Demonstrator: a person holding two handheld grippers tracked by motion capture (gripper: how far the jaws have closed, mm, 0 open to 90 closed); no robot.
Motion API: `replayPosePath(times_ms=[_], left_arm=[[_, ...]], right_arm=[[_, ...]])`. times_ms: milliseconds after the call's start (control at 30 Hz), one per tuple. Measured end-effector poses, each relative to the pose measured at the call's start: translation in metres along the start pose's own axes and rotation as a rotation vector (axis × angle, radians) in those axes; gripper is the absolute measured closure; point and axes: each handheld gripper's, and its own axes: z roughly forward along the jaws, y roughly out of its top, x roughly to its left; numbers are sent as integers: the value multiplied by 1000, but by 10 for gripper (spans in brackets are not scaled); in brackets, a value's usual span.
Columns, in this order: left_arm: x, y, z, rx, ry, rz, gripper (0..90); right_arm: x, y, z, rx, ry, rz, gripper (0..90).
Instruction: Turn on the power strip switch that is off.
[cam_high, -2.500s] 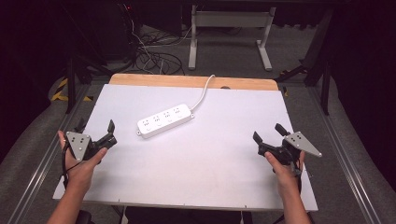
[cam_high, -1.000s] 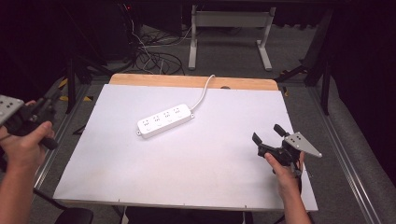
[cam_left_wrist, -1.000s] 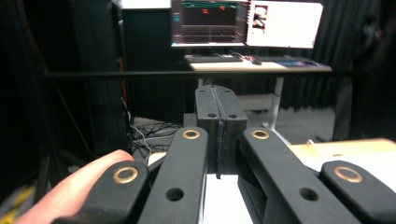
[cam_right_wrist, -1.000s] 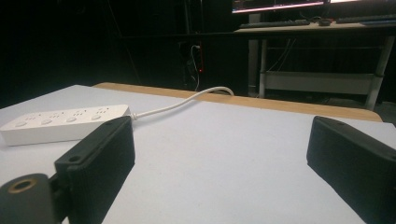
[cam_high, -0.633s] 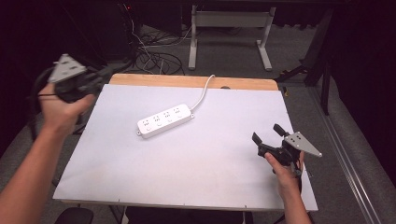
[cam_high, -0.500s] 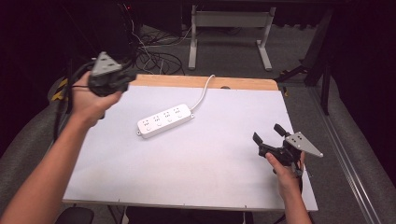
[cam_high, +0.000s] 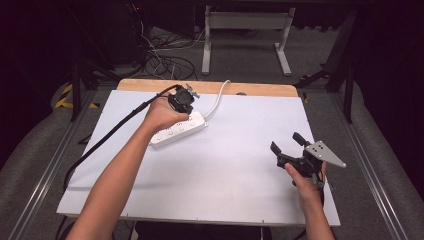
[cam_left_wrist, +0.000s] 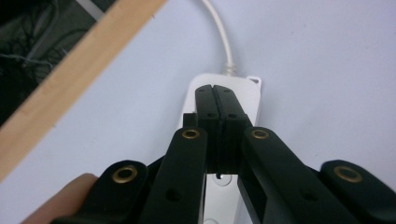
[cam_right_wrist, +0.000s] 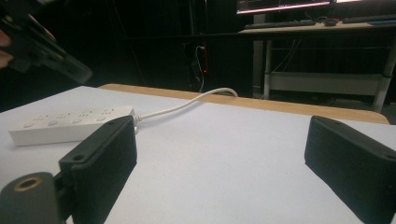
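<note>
High view showed the white worktop (cam_high: 210, 170) with a power strip (cam_high: 177, 131) left of centre, long axis running diagonally, its cord (cam_high: 218, 98) end toward the far edge. Over that end, the left tool (cam_left_wrist: 216, 100) had jaws closed together, empty. The right tool (cam_high: 291, 146) stood wide open, empty, well apart.
</note>
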Motion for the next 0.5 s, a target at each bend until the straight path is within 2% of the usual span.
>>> replayPosePath(times_ms=[33,100,233,400,500], left_arm=[[0,0,0,0,0,0,900],[-3,0,14,29,-31,-11,900],[-7,-5,32,73,-38,-19,900],[-9,-7,39,76,-58,-23,900],[-10,-9,44,90,-48,-15,900]], right_arm=[[0,0,0,1,2,-1,101],[1,0,1,4,8,-1,101],[2,-1,3,10,12,-6,101],[2,-1,3,10,15,-6,101],[2,0,3,10,13,-4,100]])
